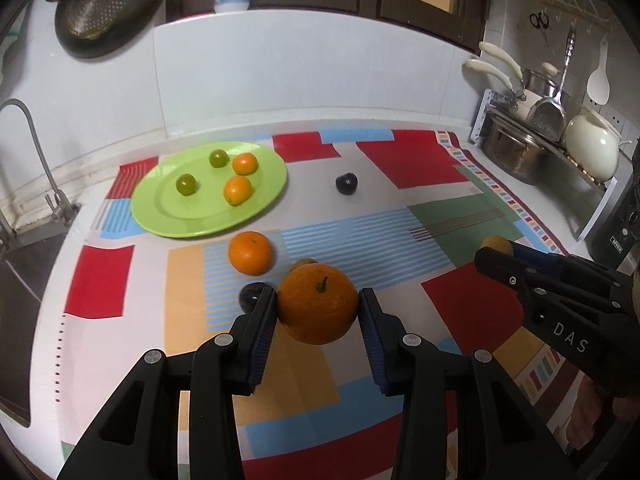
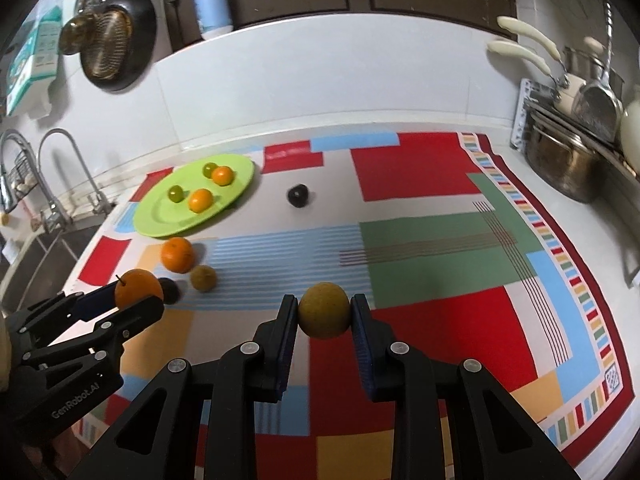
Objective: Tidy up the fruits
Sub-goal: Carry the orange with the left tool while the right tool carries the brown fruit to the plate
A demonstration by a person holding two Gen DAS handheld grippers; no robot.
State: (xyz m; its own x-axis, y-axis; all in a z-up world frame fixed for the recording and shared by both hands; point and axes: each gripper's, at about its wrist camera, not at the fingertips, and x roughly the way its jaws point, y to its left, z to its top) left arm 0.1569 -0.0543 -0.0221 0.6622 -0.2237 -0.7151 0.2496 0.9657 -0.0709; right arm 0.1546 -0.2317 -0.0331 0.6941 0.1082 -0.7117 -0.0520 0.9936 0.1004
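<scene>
Under both of your grippers lies a patchwork cloth (image 2: 420, 168) of red, blue, green and orange blocks, spread over the white kitchen counter. At its far left sits a round lime-green plastic plate (image 1: 168, 208), holding two small orange fruits (image 1: 238, 190) and two small green ones (image 1: 186, 184). Your left gripper (image 1: 318, 306) is closed around a large orange with a short stem (image 1: 318, 304), its blue pads pressed to both sides of the fruit, near the cloth's near left part. Just beyond it a smaller round orange tangerine (image 1: 251, 253) rests on the cloth, near the plate's front rim. Your right gripper (image 2: 325, 312) clamps a dull yellow-brown round fruit (image 2: 325, 310) between its fingers over the middle of the cloth. A similar yellowish fruit (image 2: 203, 278) lies beside the tangerine, with a dark plum (image 2: 170, 290) just left of it. Another dark plum (image 1: 346, 184) sits alone, right of the plate.
</scene>
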